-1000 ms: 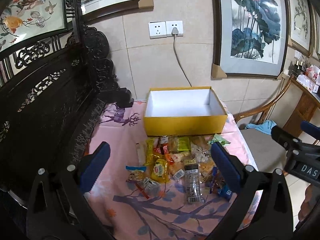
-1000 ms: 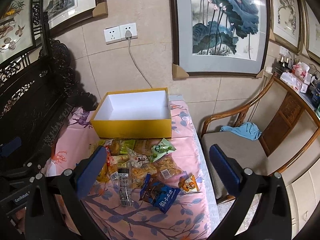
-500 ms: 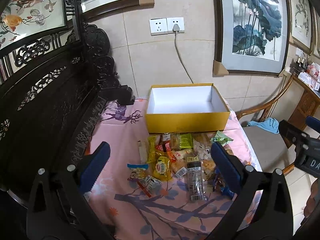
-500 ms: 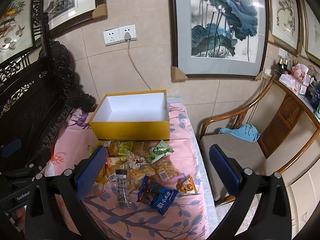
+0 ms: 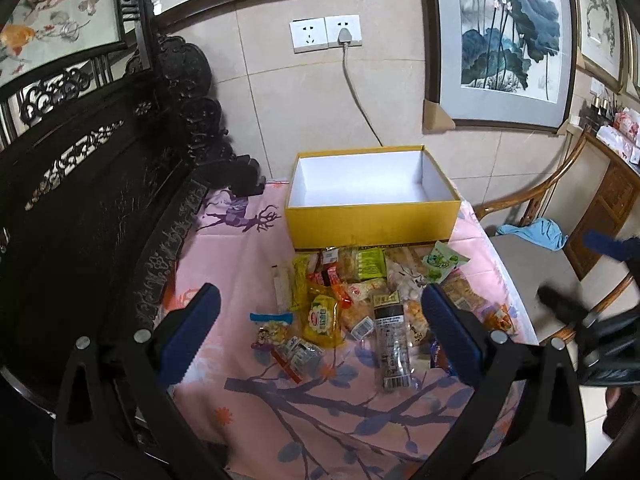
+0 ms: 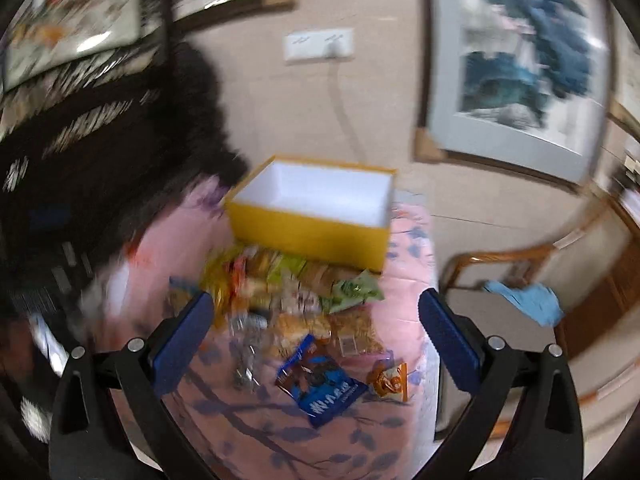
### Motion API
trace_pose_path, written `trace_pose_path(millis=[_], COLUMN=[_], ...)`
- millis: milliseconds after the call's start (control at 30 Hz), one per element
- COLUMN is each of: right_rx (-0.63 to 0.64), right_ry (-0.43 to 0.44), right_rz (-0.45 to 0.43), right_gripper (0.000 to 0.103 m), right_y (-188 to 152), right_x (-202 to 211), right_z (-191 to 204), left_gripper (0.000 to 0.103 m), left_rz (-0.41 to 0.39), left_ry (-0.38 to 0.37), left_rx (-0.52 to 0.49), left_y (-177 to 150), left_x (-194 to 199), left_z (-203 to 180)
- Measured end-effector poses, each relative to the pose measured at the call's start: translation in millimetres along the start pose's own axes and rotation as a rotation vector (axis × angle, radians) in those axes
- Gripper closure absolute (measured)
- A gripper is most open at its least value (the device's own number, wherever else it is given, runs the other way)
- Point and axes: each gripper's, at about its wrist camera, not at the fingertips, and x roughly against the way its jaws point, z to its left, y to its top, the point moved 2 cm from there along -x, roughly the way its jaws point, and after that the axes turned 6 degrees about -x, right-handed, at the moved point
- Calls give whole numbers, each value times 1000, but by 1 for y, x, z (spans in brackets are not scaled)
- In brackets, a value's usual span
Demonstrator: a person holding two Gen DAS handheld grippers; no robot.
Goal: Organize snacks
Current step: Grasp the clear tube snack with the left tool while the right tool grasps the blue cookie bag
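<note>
- Beige tiled wall at the back, a lotus painting point(image 5: 508, 36) hanging on it, and a double wall socket point(image 5: 326, 34) with a grey cable dropping behind the table.
- Pink floral tablecloth point(image 5: 320, 408) covers the table; dark carved wooden furniture point(image 5: 92, 200) runs along its left side, and a wooden armchair point(image 5: 532, 256) with a blue cloth point(image 5: 536, 232) on its seat stands to the right.
- Yellow box point(image 5: 372, 224) sits open at the far end of the cloth, white inside, nothing in it.
- Snack pile point(image 5: 360, 296) lies just in front of the box, all of it on the cloth: a green packet point(image 5: 442, 266) on the right edge, a yellow packet point(image 5: 322, 320) near the middle, a long clear-wrapped bar point(image 5: 394, 340) pointing toward the camera.
- Left gripper point(image 5: 320, 336) hovers above the near side of the pile, blue pads spread wide, holding nothing.
- Right gripper point(image 6: 316, 336) is also wide open and empty; its view is heavily motion-blurred.
- From the right wrist, a blue packet point(image 6: 324, 384) and a small orange packet point(image 6: 390, 378) lie nearest, apart from the main heap.
- Right gripper shows in the left wrist view as a dark blur at the far right, beside the table and over the armchair.
</note>
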Motion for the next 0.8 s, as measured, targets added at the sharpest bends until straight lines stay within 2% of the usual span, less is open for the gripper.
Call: trace_pose_path(millis=[33, 100, 200, 300, 400, 533, 567, 633, 733, 800], right_rx=[46, 127, 141, 160, 257, 340, 331, 284, 129, 96], right_ry=[-28, -27, 69, 156, 184, 202, 217, 221, 290, 286], right_rz=[39, 114, 190, 259, 330, 331, 332, 319, 370, 396], right_gripper=[1, 1, 1, 1, 1, 3, 10, 58, 71, 72], right_y=[-8, -30, -52, -69, -84, -95, -94, -90, -87, -92], right_x=[-14, -47, -80, -127, -165, -182, -181, -173, -159, -154], right_z=[-1, -2, 0, 5, 16, 25, 25, 23, 6, -4], left_gripper=[2, 2, 2, 2, 2, 2, 2, 2, 2, 2], left_rz=[-4, -5, 62, 134, 200, 289, 300, 306, 296, 280], left_ry=[4, 20, 43, 52, 48, 36, 32, 25, 22, 16], left_rx=[4, -1, -19, 5, 19, 59, 65, 73, 63, 31], left_y=[-4, -17, -41, -70, -95, -113, -114, -113, -107, -105], left_x=[-4, -21, -55, -84, -102, -125, -130, -144, -161, -174], left_z=[0, -5, -20, -30, -39, -50, -52, -60, -70, -81])
